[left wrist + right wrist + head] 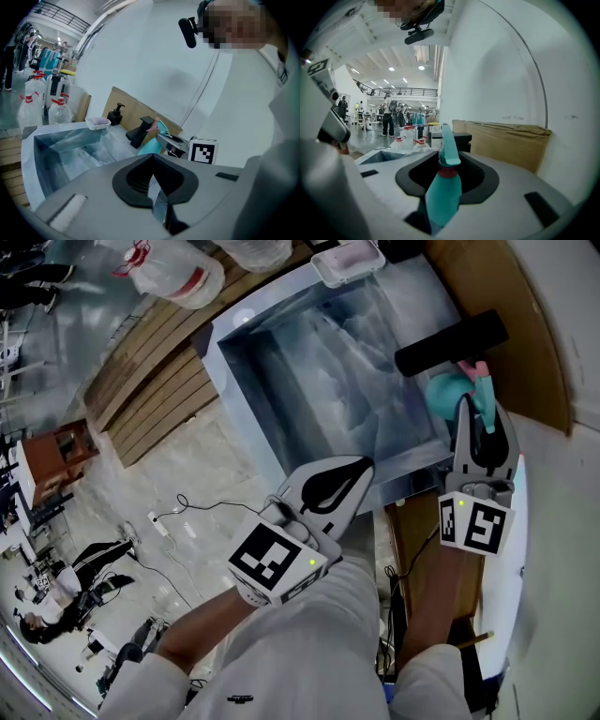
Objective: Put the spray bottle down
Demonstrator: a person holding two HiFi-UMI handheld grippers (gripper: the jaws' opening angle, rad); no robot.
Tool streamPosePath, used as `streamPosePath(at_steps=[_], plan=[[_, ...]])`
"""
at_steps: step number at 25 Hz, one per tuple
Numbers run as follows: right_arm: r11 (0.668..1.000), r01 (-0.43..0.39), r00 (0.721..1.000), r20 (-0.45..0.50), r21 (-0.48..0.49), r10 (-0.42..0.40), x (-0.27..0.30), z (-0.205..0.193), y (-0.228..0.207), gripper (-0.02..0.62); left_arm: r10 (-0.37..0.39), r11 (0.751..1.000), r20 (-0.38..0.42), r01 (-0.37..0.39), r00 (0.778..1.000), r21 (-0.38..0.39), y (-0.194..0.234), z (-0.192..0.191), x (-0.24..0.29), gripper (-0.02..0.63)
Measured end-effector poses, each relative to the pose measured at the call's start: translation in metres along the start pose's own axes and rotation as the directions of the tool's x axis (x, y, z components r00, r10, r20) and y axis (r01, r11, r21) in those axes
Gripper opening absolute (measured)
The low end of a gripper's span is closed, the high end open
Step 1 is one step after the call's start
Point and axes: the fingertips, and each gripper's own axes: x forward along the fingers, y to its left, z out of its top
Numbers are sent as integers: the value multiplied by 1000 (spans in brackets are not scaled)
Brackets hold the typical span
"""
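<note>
Your sleeves (pixel 281 652) fill the bottom of the head view; just beyond them the left gripper (pixel 359 468) hangs over the near rim of the sink (pixel 234 338); the right gripper (pixel 483 418) reaches toward the sink's far right corner, gripping the spray bottle (pixel 448 395) just beside the black faucet (pixel 450 341); the bottle's base is hidden from here, so you cannot tell whether it touches anything.

From the left gripper view, the jaws are pressed together with nothing between them; past them lie the basin, a soap dish (pixel 97 123) on its far rim, and the teal bottle next to the faucet with your right gripper clamped on it; this hand is best left well apart from the landing spot.

From the right gripper view, the jaws are closed on the bottle's teal body, below the red collar (pixel 447 172); it stands close to upright, nozzle head up, with a cardboard panel (pixel 506 140) against the wall behind.

By my judgement, you should lower it straight down, upright and clear of the faucet; wait for the base to sit flat before you part the jaws; a tall, light bottle likely tips easily, so open gently and draw back along the jaw line, not sideways.
</note>
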Motion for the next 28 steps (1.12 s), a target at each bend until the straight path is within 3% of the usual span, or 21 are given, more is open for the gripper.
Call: streamPosePath(at_steps=[5, 15, 28], plan=[[1000, 8, 1000, 7, -4, -8, -2, -1, 3, 122, -3, 1000, 3, 3, 1000, -1, 1, -2, -3, 5], [996, 49, 999, -14, 80, -49, -6, -8, -1, 149, -8, 1000, 5, 8, 1000, 6, -3, -7, -12, 3], [999, 29, 998, -57, 39, -27, -50, -5, 18, 153, -15, 999, 52, 13, 999, 52, -25, 0, -37, 5]])
